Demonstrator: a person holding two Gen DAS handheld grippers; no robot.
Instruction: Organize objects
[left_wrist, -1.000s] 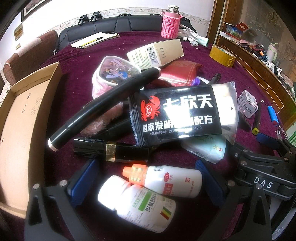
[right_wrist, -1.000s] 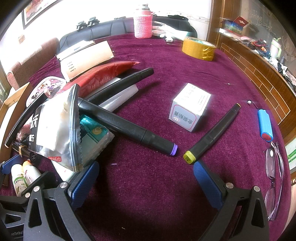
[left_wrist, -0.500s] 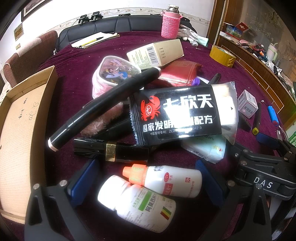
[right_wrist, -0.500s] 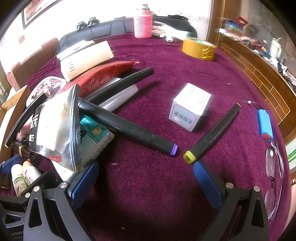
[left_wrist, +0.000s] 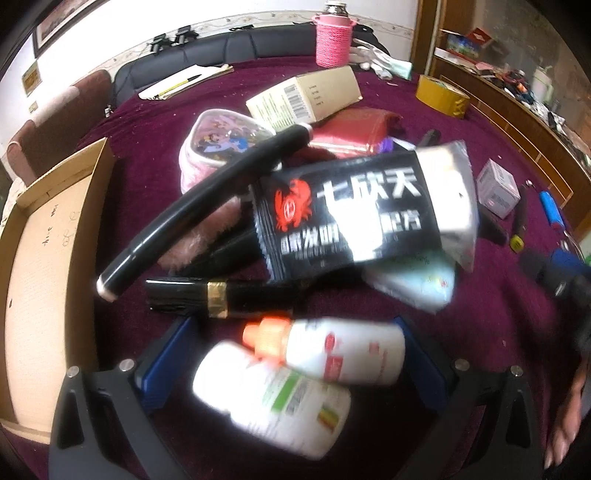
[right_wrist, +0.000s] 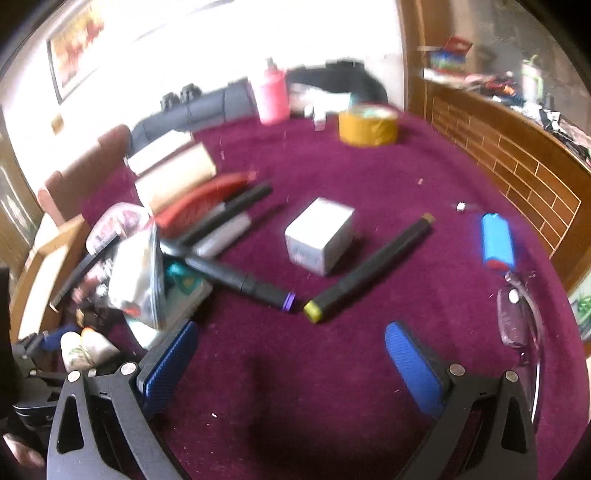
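Observation:
In the left wrist view my left gripper (left_wrist: 295, 363) is open, its blue pads on either side of two white bottles: an orange-capped dropper bottle (left_wrist: 332, 350) and a larger pill bottle (left_wrist: 273, 398). Beyond lie a black lipstick tube (left_wrist: 218, 293), a long black marker (left_wrist: 199, 210), a black crab-logo packet (left_wrist: 351, 218) and a pink pouch (left_wrist: 218, 147). In the right wrist view my right gripper (right_wrist: 291, 363) is open and empty, raised over bare cloth. Ahead are a purple-tipped marker (right_wrist: 240, 280), a yellow-tipped marker (right_wrist: 369, 269) and a small white box (right_wrist: 319, 234).
An open cardboard box (left_wrist: 48, 258) stands at the left. A beige carton (left_wrist: 306, 98), red pouch (left_wrist: 354, 129), yellow tape roll (right_wrist: 367, 123), pink wrapped bottle (right_wrist: 273, 94), blue lighter (right_wrist: 496, 242) and glasses (right_wrist: 517, 317) lie on the maroon tablecloth (right_wrist: 332, 387).
The right gripper has lifted and pulled back, so the objects look smaller and blurred. The left gripper has shifted slightly; the bottles still lie between its pads.

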